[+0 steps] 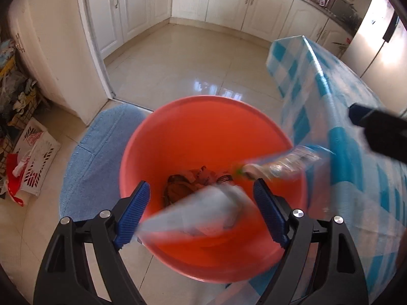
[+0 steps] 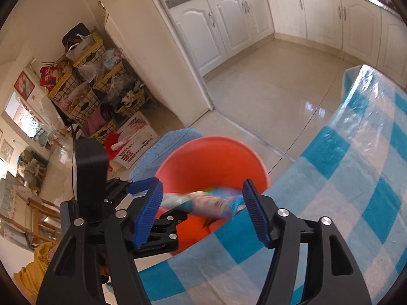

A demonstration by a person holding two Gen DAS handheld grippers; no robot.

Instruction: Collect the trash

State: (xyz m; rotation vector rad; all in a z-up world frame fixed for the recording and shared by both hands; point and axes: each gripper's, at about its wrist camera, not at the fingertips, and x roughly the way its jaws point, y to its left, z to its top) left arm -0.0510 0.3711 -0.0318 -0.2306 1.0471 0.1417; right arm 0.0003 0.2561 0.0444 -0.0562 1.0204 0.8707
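Observation:
An orange bucket [image 1: 203,127] stands on the floor beside the table, with brown crumpled wrappers [image 1: 183,185] at its bottom. My left gripper [image 1: 201,184] hangs open over it. A blurred white wrapper [image 1: 203,213] drops between its fingers, free of the pads. Further right, a blurred clear wrapper with a green end [image 1: 277,165] falls over the bucket's rim. In the right wrist view my right gripper [image 2: 202,183] is open above the bucket [image 2: 211,157], with that blurred colourful wrapper [image 2: 203,202] loose between its fingers. One right finger [image 1: 358,113] shows in the left wrist view.
A table with a blue-and-white checked cloth [image 1: 343,106] [image 2: 356,178] is right of the bucket. A blue mat [image 1: 101,152] lies under and left of it. A white plastic basket [image 1: 35,152] and cluttered wire shelves [image 2: 86,81] stand left. White cabinets [image 1: 142,5] line the far walls.

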